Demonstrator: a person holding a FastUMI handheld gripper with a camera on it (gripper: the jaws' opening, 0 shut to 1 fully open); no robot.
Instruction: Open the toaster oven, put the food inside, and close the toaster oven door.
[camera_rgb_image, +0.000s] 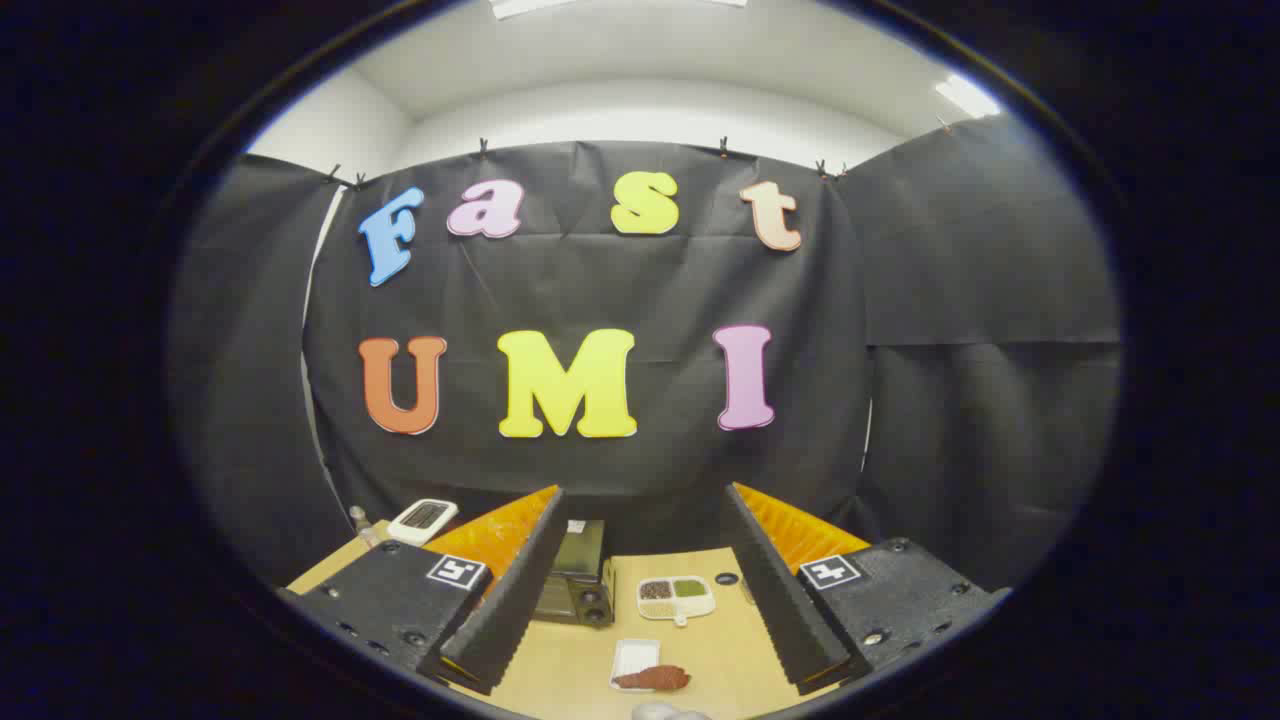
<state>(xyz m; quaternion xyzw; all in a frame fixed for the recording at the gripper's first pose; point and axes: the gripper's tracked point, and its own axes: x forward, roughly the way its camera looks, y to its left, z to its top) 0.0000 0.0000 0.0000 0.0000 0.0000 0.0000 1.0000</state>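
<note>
Currently, near to far:
gripper (640, 585): fingers spread wide, holding nothing, low in frame
food (652, 678): one reddish-brown piece, bottom centre, on the edge of a small white tray (630, 655), between the fingers
divided dish (676, 598): one, white, brown and green fillings, mid-table
toaster oven (578, 585): one, dark, door shut, two knobs, partly behind left finger
white device (423, 520): one, far left
writing: none readable
table (720, 650): light wood
</note>
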